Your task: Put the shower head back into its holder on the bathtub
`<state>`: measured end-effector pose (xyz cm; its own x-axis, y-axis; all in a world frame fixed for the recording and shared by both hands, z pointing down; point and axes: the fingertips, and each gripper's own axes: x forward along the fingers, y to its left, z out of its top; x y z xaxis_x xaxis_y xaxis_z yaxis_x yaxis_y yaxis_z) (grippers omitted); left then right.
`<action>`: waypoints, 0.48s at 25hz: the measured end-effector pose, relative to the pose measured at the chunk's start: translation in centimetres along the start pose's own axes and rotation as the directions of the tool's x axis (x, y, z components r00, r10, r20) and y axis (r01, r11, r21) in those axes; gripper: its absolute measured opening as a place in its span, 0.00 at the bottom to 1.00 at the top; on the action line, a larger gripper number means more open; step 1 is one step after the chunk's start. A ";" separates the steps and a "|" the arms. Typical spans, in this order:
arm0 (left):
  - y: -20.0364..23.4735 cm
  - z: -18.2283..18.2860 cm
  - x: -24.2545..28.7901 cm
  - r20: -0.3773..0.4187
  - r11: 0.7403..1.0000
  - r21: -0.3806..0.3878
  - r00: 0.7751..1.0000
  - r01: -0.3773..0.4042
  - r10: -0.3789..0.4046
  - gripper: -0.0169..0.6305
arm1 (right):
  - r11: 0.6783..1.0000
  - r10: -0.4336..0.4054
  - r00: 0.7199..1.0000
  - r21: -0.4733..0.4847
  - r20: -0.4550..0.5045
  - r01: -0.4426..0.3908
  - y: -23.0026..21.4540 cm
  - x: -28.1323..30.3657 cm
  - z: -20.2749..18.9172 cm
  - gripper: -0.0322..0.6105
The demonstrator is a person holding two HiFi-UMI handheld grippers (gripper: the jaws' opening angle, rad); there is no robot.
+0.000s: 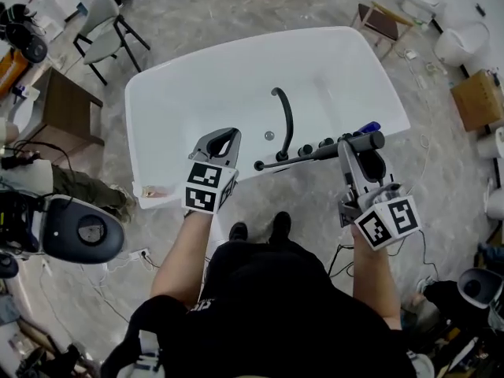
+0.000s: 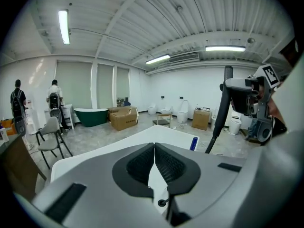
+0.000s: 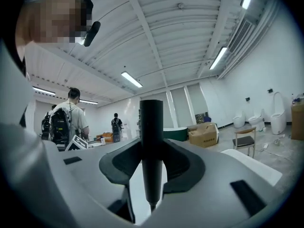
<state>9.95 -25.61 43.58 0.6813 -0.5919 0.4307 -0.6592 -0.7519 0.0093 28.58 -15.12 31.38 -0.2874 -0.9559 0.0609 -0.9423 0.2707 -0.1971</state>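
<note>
Two grippers meet at the near rim of the tub (image 1: 165, 93): the right gripper (image 1: 356, 154) clamps the shower head (image 1: 364, 142) level above the rim's fittings (image 1: 305, 148), likely to line it up with its holder. The left gripper (image 1: 227, 136), jaws closed on nothing, hangs clear alongside.

Brightly and evenly lit from above by long ceiling strip lights (image 2: 63, 26), blown out to plain white in both gripper views. Softly and only faintly shadowed on the grey floor (image 1: 205, 14) in the head view, with mild glare off the white bathtub (image 1: 205, 93). Strongly bent towards the edges in both gripper views, and cut off by dark rounded corners. Fairly sharp in the far room, softer close to the lens. Slightly curved at the head view's borders.
</note>
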 end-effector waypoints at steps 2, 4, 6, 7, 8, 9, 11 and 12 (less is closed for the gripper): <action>0.2 -0.4 0.4 -0.011 0.999 -0.017 0.999 -0.035 0.035 0.06 | 0.999 0.050 0.999 0.005 -0.015 -0.050 -0.2 1.1 -0.5 0.28; 0.6 -0.8 0.5 -0.017 0.997 -0.036 0.998 -0.067 0.066 0.06 | 0.995 0.095 0.995 0.009 -0.032 -0.094 -0.3 2.4 -1.0 0.28; 1.0 -1.1 0.4 -0.021 0.995 -0.053 0.996 -0.085 0.084 0.06 | 0.992 0.125 0.991 0.016 -0.050 -0.124 -0.1 3.7 -1.6 0.28; 1.3 -1.3 0.3 -0.025 0.994 -0.060 0.996 -0.089 0.088 0.06 | 0.991 0.134 0.989 0.020 -0.060 -0.133 0.1 4.4 -2.0 0.28; 1.8 -1.6 0.1 -0.030 0.993 -0.067 0.995 -0.092 0.091 0.06 | 0.990 0.141 0.987 0.024 -0.072 -0.140 0.5 5.1 -2.5 0.28; 2.3 -2.2 -0.1 -0.035 0.993 -0.073 0.995 -0.094 0.092 0.06 | 0.989 0.147 0.985 0.027 -0.087 -0.145 1.0 5.8 -3.0 0.28; 3.3 -3.5 -0.3 -0.042 0.991 -0.086 0.995 -0.098 0.095 0.06 | 0.988 0.154 0.981 0.030 -0.119 -0.151 2.0 7.0 -4.4 0.28; 3.7 -4.0 -0.3 -0.044 0.991 -0.090 0.994 -0.100 0.097 0.06 | 0.988 0.157 0.979 0.029 -0.133 -0.154 2.5 7.6 -5.1 0.28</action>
<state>6.01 -27.07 47.14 0.6000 -0.6485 0.4685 -0.7499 -0.6599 0.0470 23.19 -21.14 36.30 -0.4519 -0.8778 0.1587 -0.8812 0.4116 -0.2326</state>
